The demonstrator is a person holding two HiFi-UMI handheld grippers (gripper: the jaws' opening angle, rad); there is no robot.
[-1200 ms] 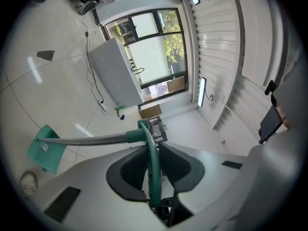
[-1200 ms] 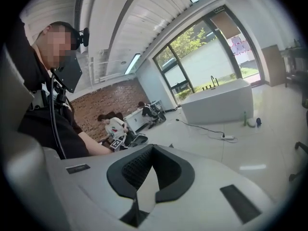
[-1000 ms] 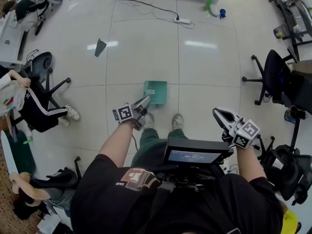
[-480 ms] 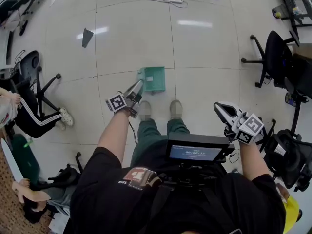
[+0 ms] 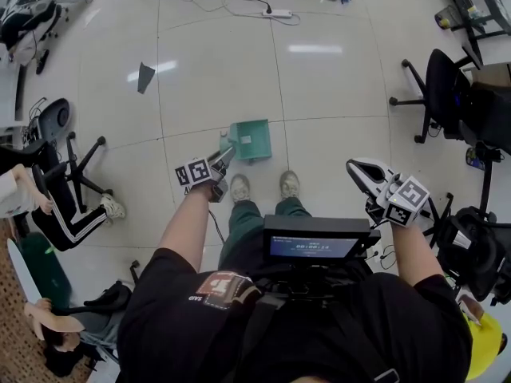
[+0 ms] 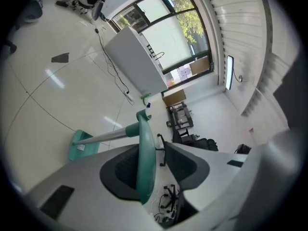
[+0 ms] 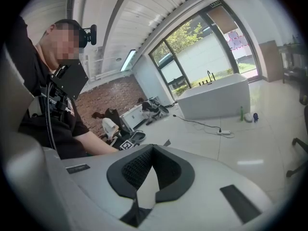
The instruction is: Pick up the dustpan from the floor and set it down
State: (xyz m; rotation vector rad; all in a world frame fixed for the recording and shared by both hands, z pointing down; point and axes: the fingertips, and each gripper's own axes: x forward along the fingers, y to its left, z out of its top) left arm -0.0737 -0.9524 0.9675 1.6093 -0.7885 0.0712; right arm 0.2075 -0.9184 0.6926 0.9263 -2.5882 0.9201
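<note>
We find the dustpan point(image 5: 251, 140) with its pan end down on the tiled floor point(image 5: 335, 70), near the floor's middle and well clear of the far edge where the power strip point(image 5: 275, 13) lies. It sits just ahead of the person's shoes point(image 5: 239, 188). Its long handle point(image 6: 145, 158) rises back into the left gripper point(image 5: 223, 155). In the left gripper view the green grip stands between the jaws, lying against one pad with a clear gap to the other. These jaws are opening and no longer clamp it. The right gripper point(image 5: 357, 168) is held off to the side, well apart from the dustpan. Its jaws meet at the tips with nothing between them.
</note>
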